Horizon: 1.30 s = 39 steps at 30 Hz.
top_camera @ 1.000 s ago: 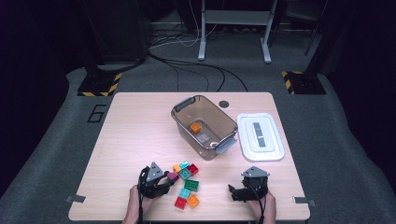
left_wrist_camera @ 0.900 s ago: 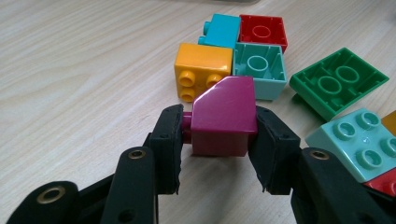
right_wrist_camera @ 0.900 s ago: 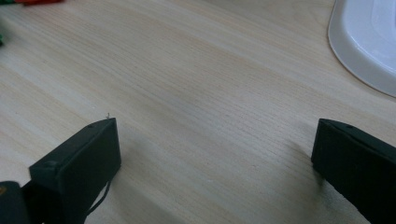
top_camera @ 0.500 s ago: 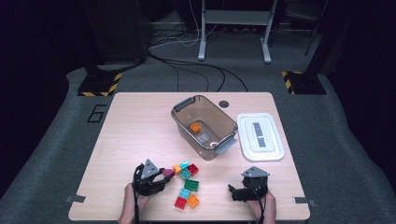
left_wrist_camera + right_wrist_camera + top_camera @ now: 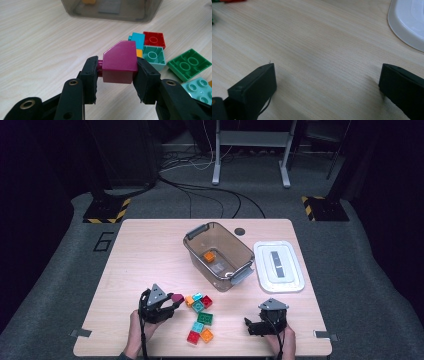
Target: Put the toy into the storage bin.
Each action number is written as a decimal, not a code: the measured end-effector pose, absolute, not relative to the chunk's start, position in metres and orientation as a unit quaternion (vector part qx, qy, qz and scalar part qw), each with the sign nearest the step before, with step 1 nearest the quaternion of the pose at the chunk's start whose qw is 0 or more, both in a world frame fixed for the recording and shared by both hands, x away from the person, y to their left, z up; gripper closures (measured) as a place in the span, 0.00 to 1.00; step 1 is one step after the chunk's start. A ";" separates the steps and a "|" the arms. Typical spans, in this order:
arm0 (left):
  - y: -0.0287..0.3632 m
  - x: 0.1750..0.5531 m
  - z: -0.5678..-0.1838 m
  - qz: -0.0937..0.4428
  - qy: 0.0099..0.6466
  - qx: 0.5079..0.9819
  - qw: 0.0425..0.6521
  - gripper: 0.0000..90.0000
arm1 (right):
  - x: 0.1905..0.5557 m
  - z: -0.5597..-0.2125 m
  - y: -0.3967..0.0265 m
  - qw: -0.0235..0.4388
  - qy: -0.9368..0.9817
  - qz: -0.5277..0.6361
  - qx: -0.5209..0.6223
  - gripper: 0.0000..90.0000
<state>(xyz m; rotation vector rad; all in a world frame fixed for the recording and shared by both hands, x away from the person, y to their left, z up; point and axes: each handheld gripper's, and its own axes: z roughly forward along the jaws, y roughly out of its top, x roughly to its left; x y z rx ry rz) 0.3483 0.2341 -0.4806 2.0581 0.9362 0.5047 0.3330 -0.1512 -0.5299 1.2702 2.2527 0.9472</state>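
Since a second ago my left tool (image 5: 117, 72) has pulled back from the brick pile (image 5: 199, 317), clamped on the magenta brick (image 5: 119, 62). Right tool (image 5: 262, 324) idles with jaws wide apart. I'd lift clear before swinging ahead to the bin (image 5: 192, 251).

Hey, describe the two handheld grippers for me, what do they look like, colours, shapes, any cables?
Both grippers are black, each with a grey three-cornered plate on top: the left gripper and the right gripper. A dark cable trails from each toward the person. Close up, the left gripper's jaws are thick black blocks on arms with round brass-coloured rivets; its fingers have flat rubbery faces.
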 end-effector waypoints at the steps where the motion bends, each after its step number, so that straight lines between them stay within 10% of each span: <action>1: 0.234 0.349 -0.479 0.198 0.370 0.815 0.400 0.63 | 0.333 -0.530 -0.151 0.192 0.803 0.337 0.453 0.00; 39: 0.228 0.386 -0.422 0.233 0.347 0.806 0.419 0.63 | 0.333 -0.530 -0.151 0.192 0.803 0.337 0.452 0.00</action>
